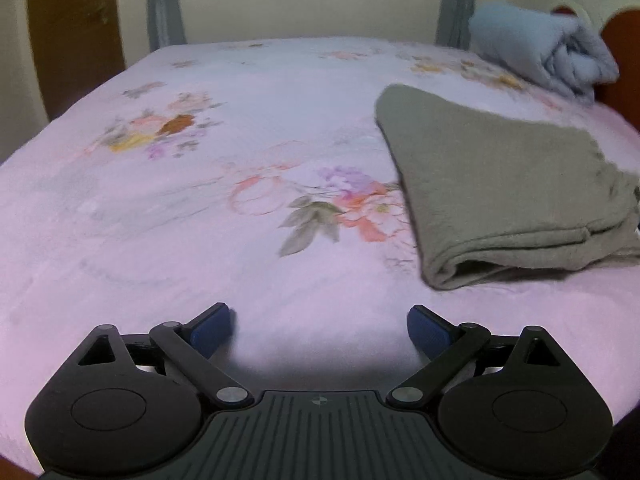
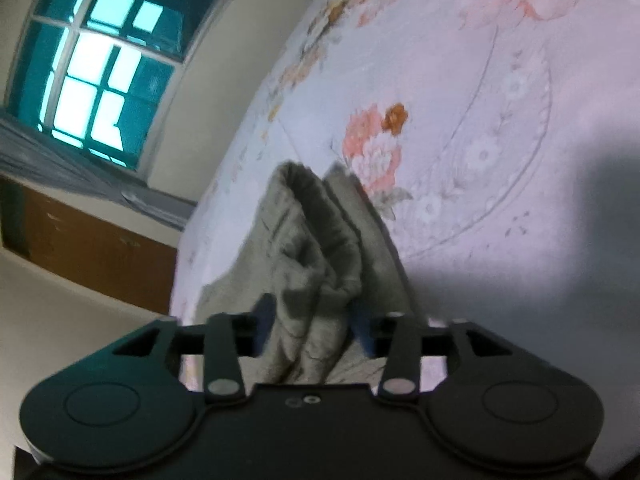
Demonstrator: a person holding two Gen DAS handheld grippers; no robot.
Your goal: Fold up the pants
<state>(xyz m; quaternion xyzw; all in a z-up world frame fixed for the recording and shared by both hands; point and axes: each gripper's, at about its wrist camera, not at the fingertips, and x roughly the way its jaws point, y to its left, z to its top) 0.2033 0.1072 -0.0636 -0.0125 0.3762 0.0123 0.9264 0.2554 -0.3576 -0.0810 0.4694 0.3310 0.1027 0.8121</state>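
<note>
1. Lying folded on the bed [image 1: 200, 240], the pants [image 1: 500, 184] sit toward the side near the blue blanket [image 1: 540, 52]; olive, thick, fleecy-looking.
2. Left gripper [image 1: 320, 326]: fingers wide apart, nothing between them, over bare sheet beside the pants.
3. Right gripper [image 2: 312, 330]: fingers part-way apart with a bunched end of the pants [image 2: 316, 240] between them; the picture does not settle whether the pads press the cloth.
4. Judgement: soft, limp, light; layers will slide and sag when lifted.
5. Best hold, likely: pinch all layers at the rolled fold edge or a corner, both grippers spaced along it.
</note>
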